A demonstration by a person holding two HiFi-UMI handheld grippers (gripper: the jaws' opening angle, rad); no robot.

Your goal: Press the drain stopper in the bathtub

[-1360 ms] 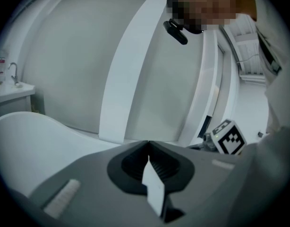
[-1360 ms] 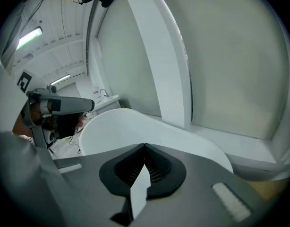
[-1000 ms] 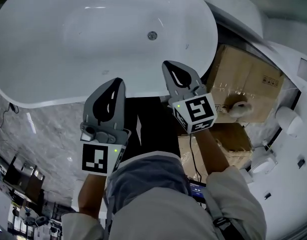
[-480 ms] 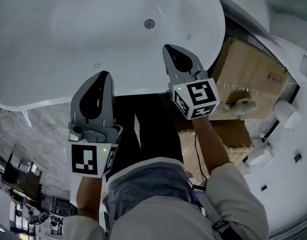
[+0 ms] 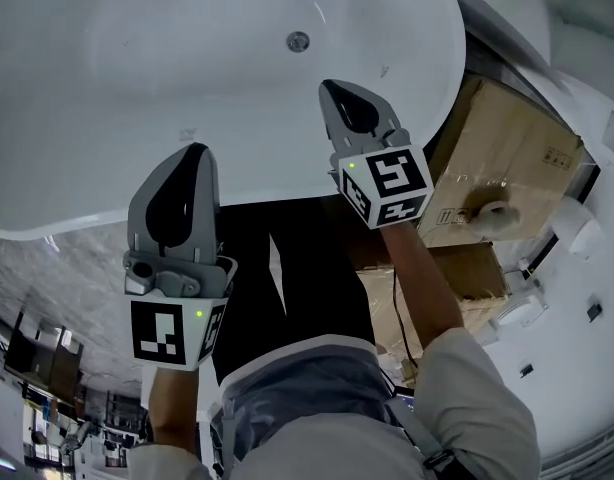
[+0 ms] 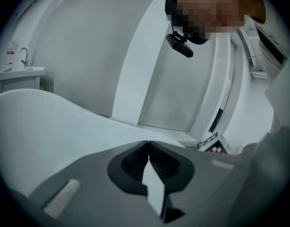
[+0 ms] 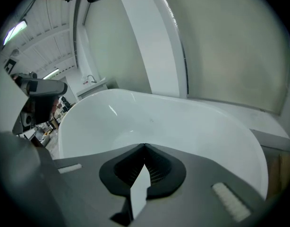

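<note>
Jaws closed and empty, the left gripper (image 5: pixel 191 153) and right gripper (image 5: pixel 334 88) hover over the bathtub (image 5: pixel 67 198) rim. The drain stopper (image 5: pixel 298 40) lies top centre, and the right tip should press squarely down on it.

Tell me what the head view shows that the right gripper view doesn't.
Head view only: the drain stopper on the tub floor, the left gripper, and cardboard boxes beside the tub. Right gripper view only: a white wall panel behind the tub and a ceiling light. Both: the white bathtub and the right gripper, its jaws shut with nothing between them.
</note>
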